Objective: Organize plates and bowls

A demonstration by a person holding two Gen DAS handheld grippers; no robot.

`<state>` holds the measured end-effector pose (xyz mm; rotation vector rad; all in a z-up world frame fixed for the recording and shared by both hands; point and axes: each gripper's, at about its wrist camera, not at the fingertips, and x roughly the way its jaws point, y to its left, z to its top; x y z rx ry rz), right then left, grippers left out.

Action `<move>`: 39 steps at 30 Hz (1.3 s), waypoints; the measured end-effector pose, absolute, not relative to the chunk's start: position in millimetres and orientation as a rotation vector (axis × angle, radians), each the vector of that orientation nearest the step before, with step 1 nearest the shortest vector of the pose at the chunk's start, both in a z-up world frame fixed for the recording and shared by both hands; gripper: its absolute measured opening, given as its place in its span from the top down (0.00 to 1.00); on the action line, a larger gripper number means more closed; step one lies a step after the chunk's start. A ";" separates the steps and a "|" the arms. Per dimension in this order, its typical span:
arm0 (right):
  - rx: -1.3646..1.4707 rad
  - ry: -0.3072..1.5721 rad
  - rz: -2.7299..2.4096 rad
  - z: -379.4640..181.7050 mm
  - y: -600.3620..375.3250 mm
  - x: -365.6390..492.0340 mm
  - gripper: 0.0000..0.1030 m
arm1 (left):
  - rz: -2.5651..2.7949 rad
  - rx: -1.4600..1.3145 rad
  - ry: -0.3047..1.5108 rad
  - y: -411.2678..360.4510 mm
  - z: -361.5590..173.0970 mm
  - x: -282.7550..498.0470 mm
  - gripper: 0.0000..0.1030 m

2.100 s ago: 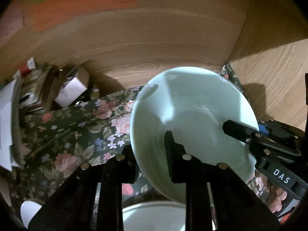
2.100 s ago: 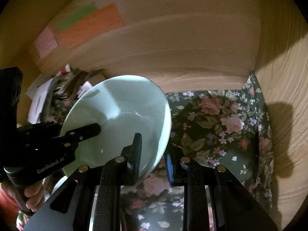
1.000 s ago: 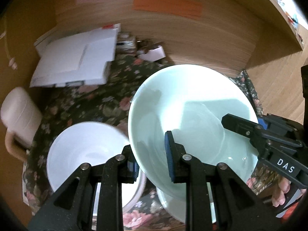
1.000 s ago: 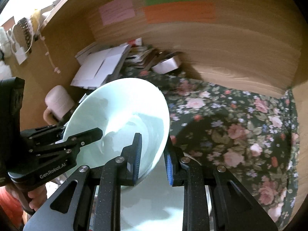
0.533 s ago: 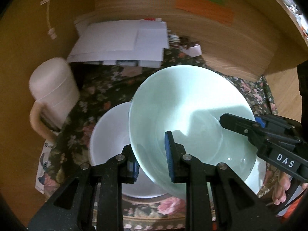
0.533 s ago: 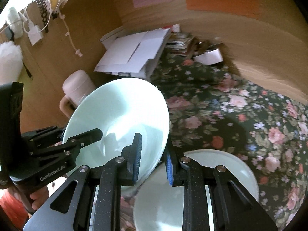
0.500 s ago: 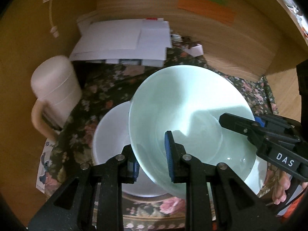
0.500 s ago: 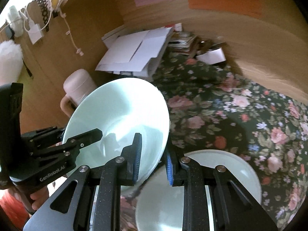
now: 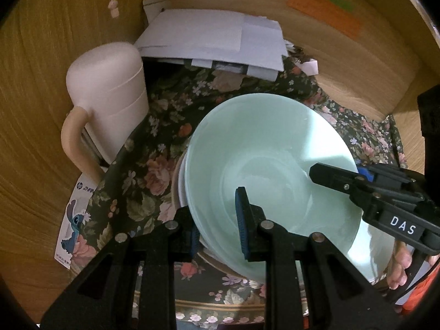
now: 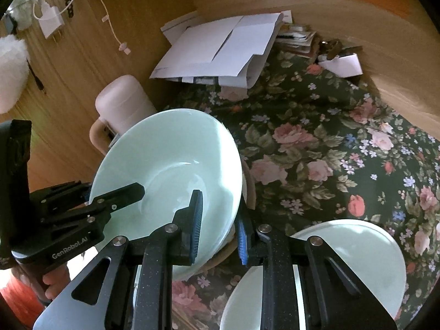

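Left claw (image 9: 218, 227): nearly closed, and the near rim of the green bowl (image 9: 264, 148) is pinched between its blue pads; one pad is seen inside the bowl, the other outside

Right claw (image 10: 218, 227): nearly closed too, and the other side of the same bowl's rim is pinched; in the left wrist view it is seen coming in from the right, with a label reading DAS

Green bowl: pale green and glossy, held tilted by both claws; it is seen over a white bowl (image 9: 181, 187), of which only a thin edge shows at its left side; whether the two bowls touch cannot be told

Green plate (image 10: 354, 258): pale green, lying flat on the cloth to the right of the held bowl, partly hidden behind the right claw

Surface (image 10: 316, 143): covered with a dark cloth with pink roses and green leaves, set inside wooden walls

Pink jug (image 9: 110, 101): a pale pink jug with a lid and a handle, standing upright at the left, near the bowls but apart from them

White papers (image 9: 214, 41): a flat pile at the back, against the wooden wall

Colored notes (image 9: 324, 11): orange and green strips stuck on the back wall

Cartoon card (image 9: 71, 225): lying at the left edge of the cloth, with a blue cartoon animal on it

Fingers (image 9: 398, 269): a person's fingers are seen under the right claw's handle
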<state>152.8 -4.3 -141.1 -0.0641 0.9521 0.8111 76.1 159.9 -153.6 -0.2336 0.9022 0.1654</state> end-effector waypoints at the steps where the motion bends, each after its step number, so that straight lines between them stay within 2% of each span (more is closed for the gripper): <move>1: -0.069 0.953 0.812 -142.4 -3.0 152.8 0.80 | 0.167 -0.231 0.903 160.1 -154.7 76.3 0.78; 29: -0.079 0.911 0.801 -133.3 -21.7 151.9 0.79 | 0.174 -0.228 0.932 165.1 -148.0 92.0 0.76; 32: -0.087 0.906 0.801 -131.6 -22.2 150.1 0.76 | 0.168 -0.247 0.940 168.1 -148.4 91.5 0.75; 36: -0.093 0.902 0.796 -131.7 -23.0 149.1 0.67 | 0.171 -0.250 0.941 167.6 -145.0 87.8 0.74; 39: -0.088 0.908 0.796 -132.1 -22.8 150.6 0.66 | 0.203 -0.212 0.881 166.0 -131.3 81.9 0.61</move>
